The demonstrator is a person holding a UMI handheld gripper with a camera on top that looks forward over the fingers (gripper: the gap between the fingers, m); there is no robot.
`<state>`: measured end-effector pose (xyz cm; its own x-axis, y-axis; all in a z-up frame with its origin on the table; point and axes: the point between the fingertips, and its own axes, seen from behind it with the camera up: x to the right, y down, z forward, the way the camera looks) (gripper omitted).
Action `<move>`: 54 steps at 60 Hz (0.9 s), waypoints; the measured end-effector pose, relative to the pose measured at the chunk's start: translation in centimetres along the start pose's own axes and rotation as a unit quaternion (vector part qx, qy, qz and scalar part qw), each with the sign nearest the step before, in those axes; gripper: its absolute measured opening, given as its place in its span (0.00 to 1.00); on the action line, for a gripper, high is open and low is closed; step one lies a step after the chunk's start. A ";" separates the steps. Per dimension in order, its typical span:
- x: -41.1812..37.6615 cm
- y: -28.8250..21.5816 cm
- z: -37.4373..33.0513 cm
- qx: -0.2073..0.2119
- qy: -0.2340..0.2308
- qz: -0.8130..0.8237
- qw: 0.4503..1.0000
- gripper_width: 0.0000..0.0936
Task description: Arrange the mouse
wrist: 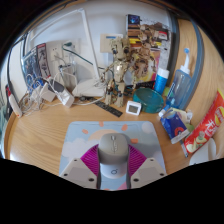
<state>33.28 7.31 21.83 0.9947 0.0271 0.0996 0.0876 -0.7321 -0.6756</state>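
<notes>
Gripper view: mouse [113, 153] sitting right between the fingers on the grey mousepad [85, 135].

From where I'm driving this, the gripper [113, 165] has its pink pads [90, 160] up against both sides of the mouse, so I'd call it clamped on it, though the mouse looks like it's resting on the mousepad too. Wooden desk [45, 125] underneath. Off to the right there's a red snack bag [205, 128], a blue bottle [181, 78] and a blue cup [161, 80]. Beyond the mousepad sits a small white clock-looking thing [133, 107], with a cluttered shelf [140, 35] further back.
</notes>
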 end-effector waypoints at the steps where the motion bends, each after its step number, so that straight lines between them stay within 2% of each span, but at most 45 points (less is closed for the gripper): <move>1: 0.0 0.0 -0.1 0.001 -0.001 0.003 1.000 0.38; 10: 0.0 0.3 0.2 0.005 -0.005 0.015 1.000 0.53; 14: -0.6 0.5 0.0 -0.004 -0.017 0.014 1.000 0.69; 19: -0.9 0.8 -0.9 -0.025 -0.013 0.000 1.000 0.83; 28: -1.3 -1.2 -5.8 -0.032 0.007 -0.026 0.999 0.84; 40: -3.9 -8.8 -15.6 0.042 0.012 -0.001 0.999 0.84; 54: -7.1 -11.6 -23.4 0.092 0.024 0.002 0.995 0.84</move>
<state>23.91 -0.29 46.08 0.9916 -0.0114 0.1290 0.0970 -0.5941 -0.7985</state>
